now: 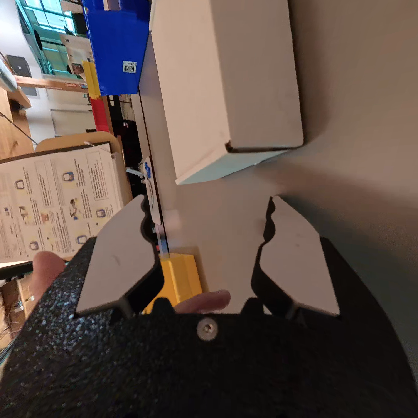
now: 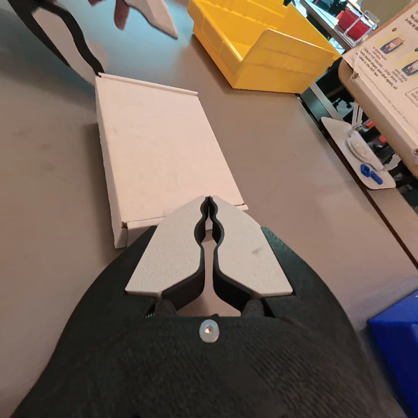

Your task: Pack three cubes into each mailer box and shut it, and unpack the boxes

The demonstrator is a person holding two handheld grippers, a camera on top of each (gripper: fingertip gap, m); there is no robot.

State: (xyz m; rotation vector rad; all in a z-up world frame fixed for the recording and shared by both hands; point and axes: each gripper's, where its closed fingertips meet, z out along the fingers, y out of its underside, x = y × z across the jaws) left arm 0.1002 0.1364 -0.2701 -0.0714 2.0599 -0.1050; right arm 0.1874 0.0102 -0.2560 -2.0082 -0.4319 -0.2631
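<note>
Grey worktop [image 2: 282, 158] runs across the scene, with a closed white mailer box [image 2: 162, 153] lying flat on it. Beyond the box sits a yellow bin [image 2: 267, 56], and a blue bin [image 1: 115, 52] stands near the worktop's edge. Right gripper [image 2: 209, 198] hovers at the box's near edge, its jaws pressed together and, as far as I can see, holding nothing. Left gripper [image 1: 208, 199] hangs above the far end of the box, jaws spread wide and empty. No cubes show.
</note>
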